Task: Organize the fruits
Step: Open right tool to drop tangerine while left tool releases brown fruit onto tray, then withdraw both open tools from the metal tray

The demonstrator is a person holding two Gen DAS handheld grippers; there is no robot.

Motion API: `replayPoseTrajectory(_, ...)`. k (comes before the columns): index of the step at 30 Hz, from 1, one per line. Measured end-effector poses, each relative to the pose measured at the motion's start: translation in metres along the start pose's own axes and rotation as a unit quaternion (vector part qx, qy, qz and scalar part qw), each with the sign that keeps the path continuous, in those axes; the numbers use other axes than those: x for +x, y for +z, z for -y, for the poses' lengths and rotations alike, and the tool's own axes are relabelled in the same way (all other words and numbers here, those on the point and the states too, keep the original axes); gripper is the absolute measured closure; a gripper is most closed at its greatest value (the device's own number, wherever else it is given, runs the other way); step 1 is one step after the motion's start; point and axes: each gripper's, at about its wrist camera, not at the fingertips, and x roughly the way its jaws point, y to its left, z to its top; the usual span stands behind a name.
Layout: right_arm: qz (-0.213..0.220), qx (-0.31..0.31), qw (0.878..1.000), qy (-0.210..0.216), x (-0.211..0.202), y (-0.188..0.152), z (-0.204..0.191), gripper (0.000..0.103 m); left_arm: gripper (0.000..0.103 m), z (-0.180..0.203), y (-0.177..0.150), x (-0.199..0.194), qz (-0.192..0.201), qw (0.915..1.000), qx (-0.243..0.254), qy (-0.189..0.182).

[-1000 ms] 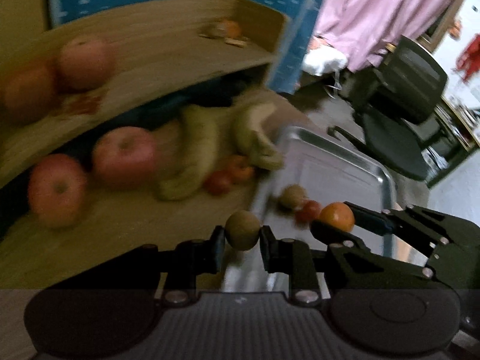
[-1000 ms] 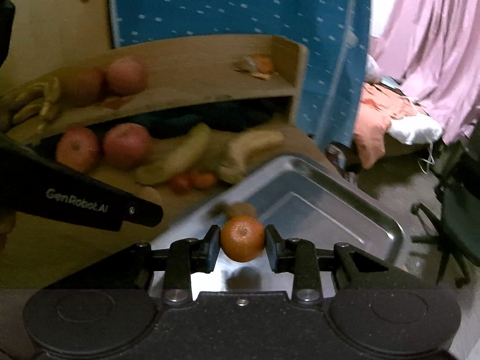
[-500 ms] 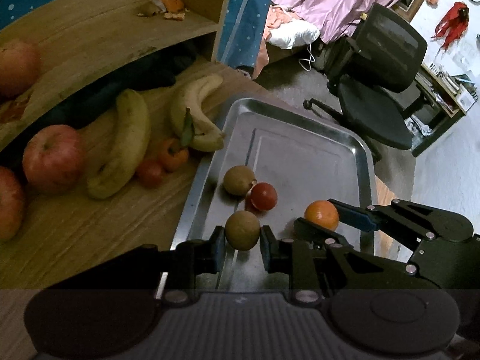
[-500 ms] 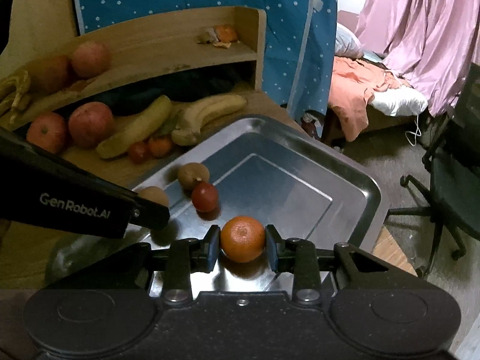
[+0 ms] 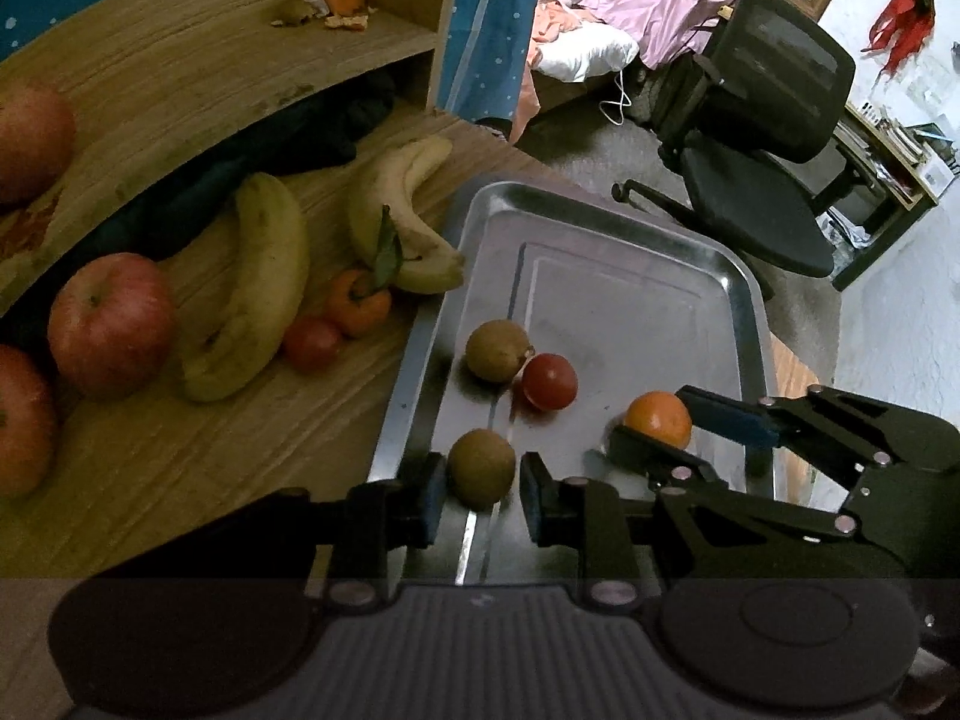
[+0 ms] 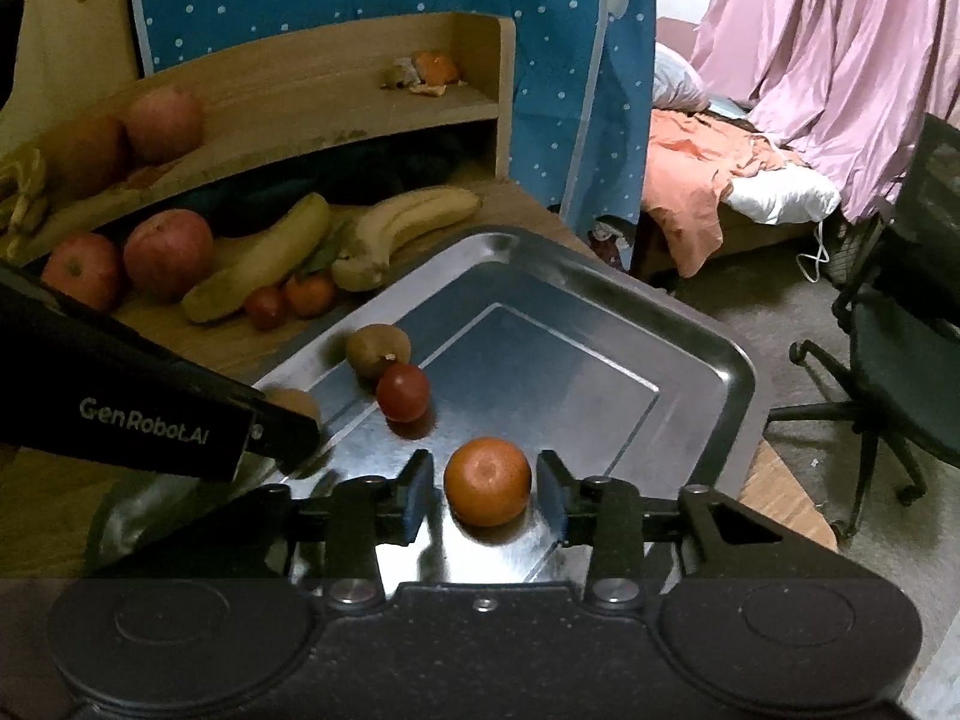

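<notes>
Fingers of left gripper (image 5: 483,474) parted, gaps showing on both sides of a kiwi (image 5: 482,468) sitting on the steel tray (image 5: 630,252) by its near left edge. Fingers of right gripper (image 6: 486,495) likewise spread, clear of the orange (image 6: 487,480) resting near the tray's front edge. Second kiwi (image 5: 497,351) touching a tomato (image 5: 549,381) mid-tray. Bananas (image 5: 258,288) and apples (image 5: 111,324) on the bench left of the tray.
</notes>
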Motion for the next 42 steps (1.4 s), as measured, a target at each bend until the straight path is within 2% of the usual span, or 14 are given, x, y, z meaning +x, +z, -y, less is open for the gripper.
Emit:
replayPoseTrajectory(1, 0.003, 0.002, 1.000, -0.004, -0.004, -0.001, -0.002, 0.056, 0.073, -0.001, -0.001, -0.003, 0.004, 1.0000, 0.001, -0.002)
replayPoseTrajectory(3, 0.009, 0.005, 1.000, -0.011, -0.012, -0.002, -0.005, 0.051, 0.063, -0.002, -0.004, -0.010, 0.010, 0.9999, 0.003, -0.004)
replayPoseTrajectory(4, 0.012, 0.008, 1.000, -0.015, -0.017, -0.002, -0.008, 0.046, 0.060, -0.003, -0.006, -0.014, 0.014, 0.9999, 0.004, -0.005)
replayPoseTrajectory(7, 0.024, 0.013, 0.999, -0.023, -0.034, -0.004, -0.018, 0.031, 0.041, -0.008, -0.012, -0.030, 0.029, 0.9996, 0.006, -0.004)
replayPoseTrajectory(9, 0.031, 0.016, 0.999, -0.029, -0.047, -0.006, -0.028, 0.025, 0.026, -0.012, -0.018, -0.043, 0.042, 0.9991, 0.007, 0.001)
replayPoseTrajectory(16, 0.048, 0.035, 0.998, -0.034, -0.090, -0.020, -0.074, 0.003, 0.006, -0.040, -0.047, -0.091, 0.071, 0.9974, 0.008, 0.014)
replayPoseTrajectory(18, 0.052, 0.043, 0.997, -0.034, -0.101, -0.026, -0.090, 0.001, 0.001, -0.049, -0.057, -0.104, 0.075, 0.9968, 0.008, 0.024)
replayPoseTrajectory(32, 0.078, 0.063, 0.994, -0.045, -0.166, -0.069, -0.189, 0.001, 0.000, -0.120, -0.139, -0.184, 0.085, 0.9944, 0.009, 0.062)
replayPoseTrajectory(42, 0.058, 0.075, 0.995, -0.040, -0.187, -0.086, -0.230, 0.001, 0.000, -0.159, -0.185, -0.225, 0.088, 0.9920, 0.000, 0.090)
